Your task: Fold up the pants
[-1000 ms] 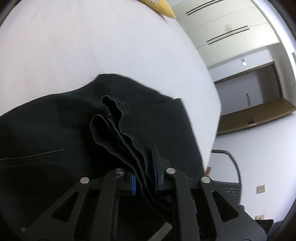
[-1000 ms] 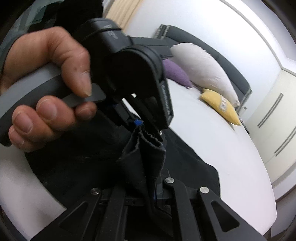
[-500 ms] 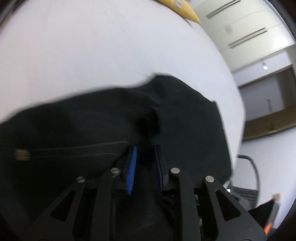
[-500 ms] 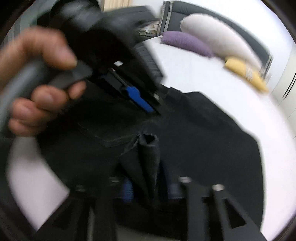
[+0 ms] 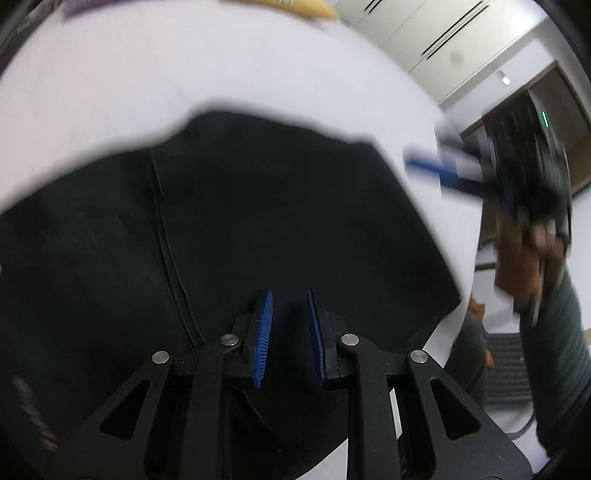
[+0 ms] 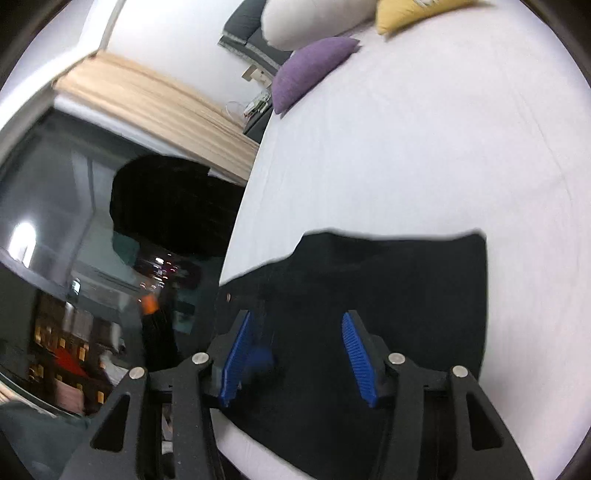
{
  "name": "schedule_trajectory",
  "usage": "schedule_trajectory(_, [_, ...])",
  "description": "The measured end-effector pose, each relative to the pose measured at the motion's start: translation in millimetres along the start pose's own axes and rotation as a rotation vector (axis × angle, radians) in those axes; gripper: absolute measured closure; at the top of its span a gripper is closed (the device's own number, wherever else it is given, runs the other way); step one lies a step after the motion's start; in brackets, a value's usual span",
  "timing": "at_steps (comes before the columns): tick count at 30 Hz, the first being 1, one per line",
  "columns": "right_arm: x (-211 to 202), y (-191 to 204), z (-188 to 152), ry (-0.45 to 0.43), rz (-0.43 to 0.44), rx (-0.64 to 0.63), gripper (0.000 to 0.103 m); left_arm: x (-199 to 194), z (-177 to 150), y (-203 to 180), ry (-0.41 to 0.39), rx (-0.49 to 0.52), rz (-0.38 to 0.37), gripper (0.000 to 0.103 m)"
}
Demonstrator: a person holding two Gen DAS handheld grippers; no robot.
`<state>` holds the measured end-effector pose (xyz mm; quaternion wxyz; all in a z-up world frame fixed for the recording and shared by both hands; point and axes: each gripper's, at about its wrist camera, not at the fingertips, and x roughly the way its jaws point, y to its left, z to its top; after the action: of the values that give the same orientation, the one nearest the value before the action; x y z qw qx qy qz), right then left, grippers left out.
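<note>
The black pants [image 5: 258, 221] lie flat on the white bed [image 5: 147, 74], with a seam running down their left part. My left gripper [image 5: 289, 295] hovers low over them, its blue pads a narrow gap apart with no cloth pinched between them. In the left wrist view my right gripper [image 5: 443, 166] shows blurred beyond the pants' right edge, held by a hand [image 5: 528, 236]. In the right wrist view the right gripper [image 6: 295, 315] is over the pants [image 6: 388, 295] near the bed's side edge. Its jaws are opening, with nothing between them.
Purple [image 6: 314, 70], white [image 6: 306, 18] and yellow [image 6: 406, 14] pillows lie at the head of the bed [image 6: 406, 147]. A dark window and beige curtain [image 6: 147, 96] flank the bed. White wardrobes [image 5: 424, 37], a chair [image 5: 506, 369] and the person's sleeve [image 5: 554, 350] are on the other side.
Both grippers let go of the bunched fold they held together. The cloth now lies flat. My right gripper swung away to the pants' side and rolled; the left shifted slightly.
</note>
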<state>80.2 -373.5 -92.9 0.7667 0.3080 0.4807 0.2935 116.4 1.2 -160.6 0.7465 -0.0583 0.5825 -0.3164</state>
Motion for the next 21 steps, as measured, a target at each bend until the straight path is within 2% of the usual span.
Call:
schedule_trajectory(2, [15.1, -26.8, 10.5, 0.023, 0.028, 0.065, 0.048, 0.2, -14.4, 3.1, -0.04, 0.009, -0.005, 0.085])
schedule_trajectory(4, [33.7, -56.7, 10.1, 0.067, -0.004, 0.148, 0.049, -0.9, -22.8, 3.6, -0.062, 0.024, 0.002, 0.085])
schedule_trajectory(5, [42.9, -64.2, -1.6, 0.089, 0.001, 0.175, 0.054, -1.7, -25.9, 4.8, -0.068, 0.023, 0.002, 0.085])
schedule_trajectory(7, [44.5, -64.9, -20.0, 0.06, 0.031, 0.17, 0.06, -1.4, -29.7, 16.1, -0.072, 0.018, -0.003, 0.085])
schedule_trajectory(9, [37.2, -60.1, -36.4, 0.046, 0.069, 0.18, 0.059, -0.7, -29.6, 20.3, -0.069, 0.001, -0.021, 0.085])
schedule_trajectory(10, [31.3, -56.6, -47.4, 0.06, 0.07, 0.169, 0.055, -2.0, -29.6, 24.4, -0.069, -0.007, -0.033, 0.085])
schedule_trajectory(14, [16.5, -45.8, -92.2, 0.1, 0.109, 0.144, 0.055, -21.0, -29.9, 57.7, -0.078, -0.032, -0.079, 0.085])
schedule_trajectory(18, [0.3, -41.5, -121.7, 0.096, 0.117, 0.144, 0.055, -27.2, -31.7, 65.5, -0.09, -0.034, -0.08, 0.085])
schedule_trajectory(21, [-15.7, -28.3, -134.1, 0.044, 0.115, 0.151, 0.055, -28.3, -35.0, 58.2, -0.105, -0.03, -0.077, 0.085])
